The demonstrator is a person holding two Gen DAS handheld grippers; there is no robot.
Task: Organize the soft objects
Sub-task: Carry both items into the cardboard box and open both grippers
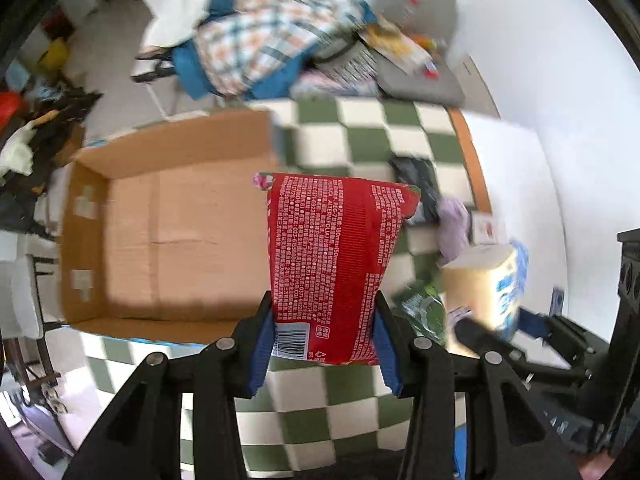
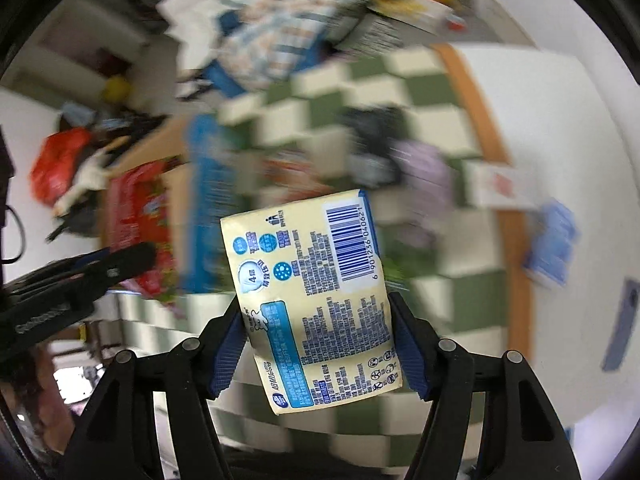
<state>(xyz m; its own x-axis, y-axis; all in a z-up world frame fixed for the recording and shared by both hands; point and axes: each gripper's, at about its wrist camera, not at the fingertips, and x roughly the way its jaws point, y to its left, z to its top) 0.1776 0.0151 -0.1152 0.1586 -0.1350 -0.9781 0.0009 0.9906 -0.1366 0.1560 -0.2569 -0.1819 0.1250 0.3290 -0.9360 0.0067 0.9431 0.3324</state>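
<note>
Left wrist view: the left tool point(image 1: 324, 320) clamps a red packet point(image 1: 334, 264), raised at 3 o'clock of the cardboard box point(image 1: 168, 224). The right tool point(image 2: 318, 328) grips a yellow tissue pack point(image 2: 312, 300) above the checkered bench point(image 2: 460, 280).

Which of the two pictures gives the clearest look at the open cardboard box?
The left wrist view: the cardboard box lies open beside the red packet, its bare floor and walls visible. The right wrist view shows only a blurred corner behind the yellow tissue pack.
</note>
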